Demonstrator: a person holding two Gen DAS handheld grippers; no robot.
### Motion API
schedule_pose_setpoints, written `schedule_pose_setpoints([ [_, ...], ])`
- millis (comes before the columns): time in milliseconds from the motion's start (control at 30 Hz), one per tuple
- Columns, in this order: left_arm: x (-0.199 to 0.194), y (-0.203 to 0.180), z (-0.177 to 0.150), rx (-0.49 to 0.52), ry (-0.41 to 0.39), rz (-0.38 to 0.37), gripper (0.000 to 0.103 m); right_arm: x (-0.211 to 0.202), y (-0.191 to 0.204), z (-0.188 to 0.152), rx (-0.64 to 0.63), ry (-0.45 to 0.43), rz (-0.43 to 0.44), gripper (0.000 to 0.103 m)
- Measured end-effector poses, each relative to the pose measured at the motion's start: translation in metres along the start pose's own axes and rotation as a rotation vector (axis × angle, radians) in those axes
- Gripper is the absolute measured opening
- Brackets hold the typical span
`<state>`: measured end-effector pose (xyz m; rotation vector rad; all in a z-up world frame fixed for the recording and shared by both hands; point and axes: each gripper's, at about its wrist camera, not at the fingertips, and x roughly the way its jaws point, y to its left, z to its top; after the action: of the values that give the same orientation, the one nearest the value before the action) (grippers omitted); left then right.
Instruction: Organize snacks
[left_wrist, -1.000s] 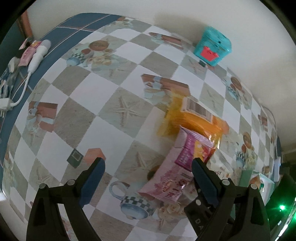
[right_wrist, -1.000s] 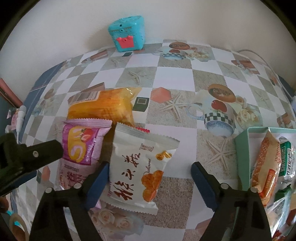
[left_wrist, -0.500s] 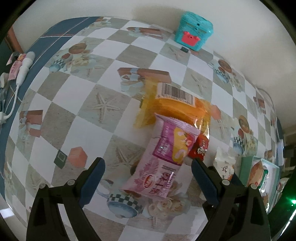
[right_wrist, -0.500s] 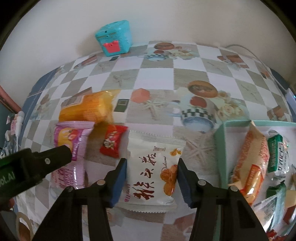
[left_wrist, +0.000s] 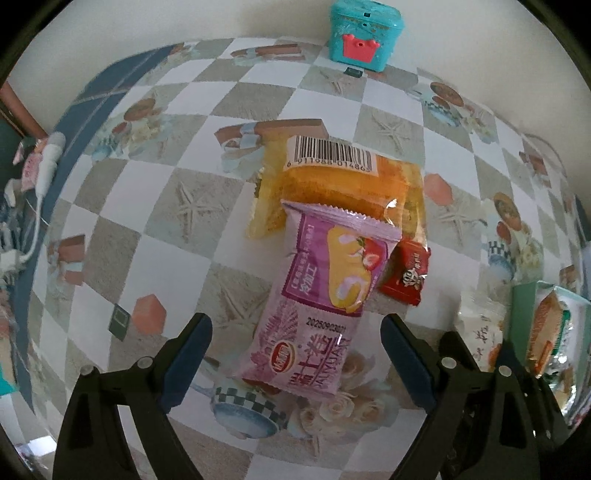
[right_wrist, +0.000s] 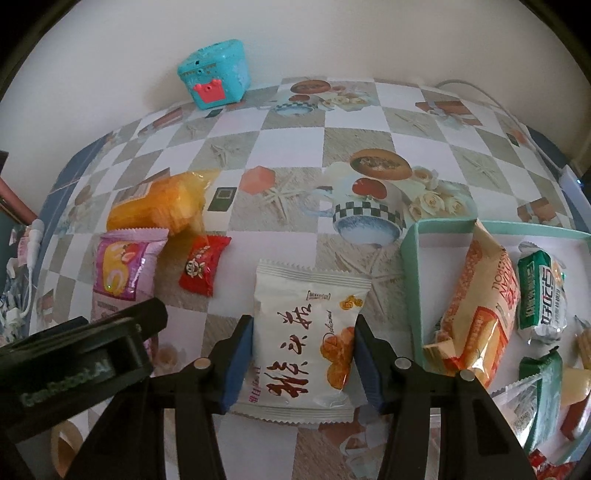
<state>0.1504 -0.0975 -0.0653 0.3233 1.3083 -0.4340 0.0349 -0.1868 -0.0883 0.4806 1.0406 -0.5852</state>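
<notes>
Jaws: right gripper (right_wrist: 303, 354) pinching the white packet (right_wrist: 304, 347) mid-frame, left gripper (left_wrist: 295, 343) open; slick film could slip free.

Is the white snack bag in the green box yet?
Not yet. The white snack bag lies flat on the tablecloth, left of the green box, with the right gripper fingers pressed against its two sides.

Surface: table (right_wrist: 354, 110) under checkered printed cloth | Far edge: teal toy box (right_wrist: 214, 74) at wall | Centre-left: orange cake packet (left_wrist: 343, 192), purple roll packet (left_wrist: 325, 295) overlapping it, red candy (left_wrist: 404, 273) beside | Right: mint tray (right_wrist: 413, 266) holding snacks | Front: white snack packet (right_wrist: 303, 343)
</notes>
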Motion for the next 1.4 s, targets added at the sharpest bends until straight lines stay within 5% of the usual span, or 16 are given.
schedule_pose_setpoints([
  [267, 0.013, -0.022, -0.002, 0.019, 0.023, 0.03, 0.061, -0.001, 0.002, -0.002, -0.027, -0.008, -0.014, 0.056],
  [400, 0.01, -0.019, -0.004, 0.004, 0.024, 0.026, 0.055, -0.001, 0.006, -0.004, -0.038, -0.011, -0.03, 0.056],
  [933, -0.025, 0.013, -0.003, -0.078, -0.025, 0.019, 0.05, -0.008, -0.003, -0.006, 0.028, -0.01, -0.015, 0.055],
  [1400, -0.092, 0.026, -0.005, -0.13, -0.194, 0.008, 0.05, -0.087, -0.015, 0.017, 0.096, -0.179, 0.022, 0.054],
])
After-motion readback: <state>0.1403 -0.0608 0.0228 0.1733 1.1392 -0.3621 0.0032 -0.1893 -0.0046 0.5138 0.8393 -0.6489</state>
